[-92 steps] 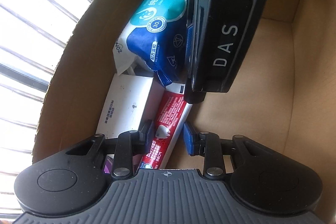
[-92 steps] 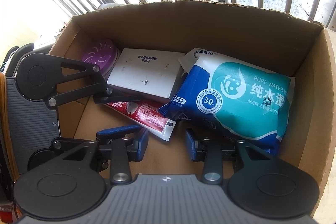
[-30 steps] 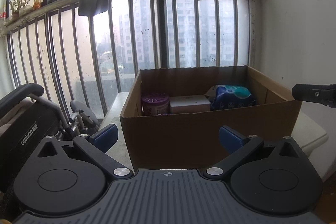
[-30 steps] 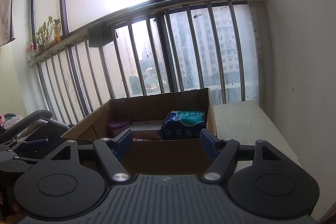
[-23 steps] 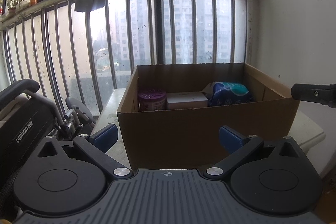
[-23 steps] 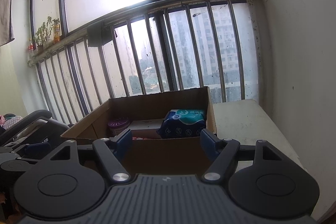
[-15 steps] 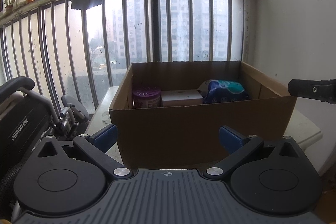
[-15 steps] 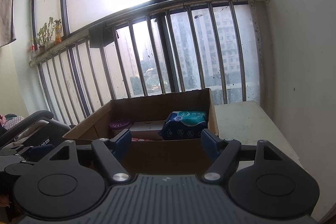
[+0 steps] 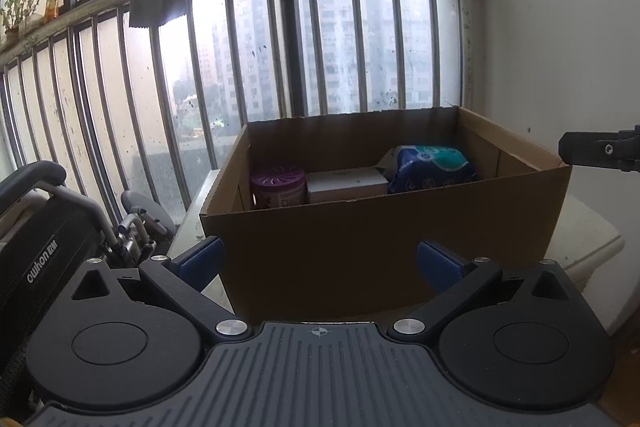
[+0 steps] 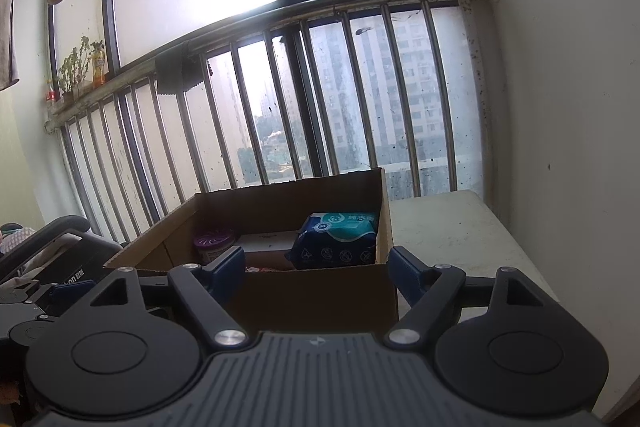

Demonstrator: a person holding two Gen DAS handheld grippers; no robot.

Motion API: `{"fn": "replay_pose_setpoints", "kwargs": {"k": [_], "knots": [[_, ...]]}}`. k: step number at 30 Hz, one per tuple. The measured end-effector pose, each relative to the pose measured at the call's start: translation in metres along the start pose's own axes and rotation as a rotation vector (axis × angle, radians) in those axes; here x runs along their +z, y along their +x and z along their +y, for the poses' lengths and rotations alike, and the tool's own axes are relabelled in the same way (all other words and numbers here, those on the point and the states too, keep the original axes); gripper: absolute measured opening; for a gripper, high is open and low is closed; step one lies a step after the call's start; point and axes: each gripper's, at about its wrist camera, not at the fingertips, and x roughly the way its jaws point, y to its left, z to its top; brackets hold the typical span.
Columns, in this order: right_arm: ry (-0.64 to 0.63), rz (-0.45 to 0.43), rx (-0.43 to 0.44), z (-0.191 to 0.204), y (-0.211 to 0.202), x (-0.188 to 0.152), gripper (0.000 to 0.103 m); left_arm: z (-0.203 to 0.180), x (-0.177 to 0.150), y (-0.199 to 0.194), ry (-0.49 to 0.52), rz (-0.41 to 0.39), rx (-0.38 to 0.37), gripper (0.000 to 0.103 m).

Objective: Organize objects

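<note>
Where the cardboard box (image 9: 384, 239) stood on the white desk (image 10: 452, 227), in the middle of the left wrist frame, its open top showed three things in a row along the far wall: a purple round air freshener (image 9: 277, 186) at the left, a white carton (image 9: 347, 183) just beside it in the middle, and a blue and teal pack of wet wipes (image 9: 433, 167) at the right, propped higher than the carton. In the right wrist frame the same box (image 10: 312, 291) sat lower centre, with the air freshener (image 10: 212, 242), the carton (image 10: 267, 241) and the wipes (image 10: 340, 239) in the same order, and a sliver of red packaging (image 10: 256, 269) showed low behind the near wall.

The left claw (image 9: 319, 261) filled the bottom of its frame, its blue-padded jaws wide apart with nothing between them, short of the box's near wall. The right claw (image 10: 316, 269) was likewise spread, its jaws having just been opening, with nothing gripped; its tip (image 9: 596, 147) reached in at the right edge of the left wrist frame, apart from the box.

Behind the box ran a barred window railing (image 9: 280, 67) with tower blocks beyond. A folded wheelchair (image 9: 44, 247) stood at the lower left, and a potted plant (image 10: 78, 65) sat on the sill at the upper left.
</note>
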Motion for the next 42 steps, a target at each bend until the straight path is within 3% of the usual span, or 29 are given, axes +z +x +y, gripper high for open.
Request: {"fn": "replay_pose_setpoints", "kwargs": {"k": [2,5,19,26,42], "knots": [[-0.003,-0.007,0.000,0.001,-0.004,0.000,0.082,0.000,0.000,-0.002,-0.007,-0.004,-0.006,0.103],[-0.006,-0.019,0.010,0.001,-0.008,0.002,0.091,-0.001,0.000,-0.003,-0.004,-0.008,-0.019,0.103],[-0.011,-0.004,-0.011,0.002,-0.001,-0.001,0.101,-0.001,0.002,-0.007,-0.012,-0.030,-0.021,0.103],[-0.013,0.003,-0.051,-0.002,0.001,0.000,0.103,-0.002,0.001,-0.006,-0.013,-0.030,-0.021,0.103],[-0.018,0.020,-0.049,-0.002,0.006,-0.003,0.103,-0.008,0.000,-0.007,-0.002,-0.028,-0.034,0.103]]}}
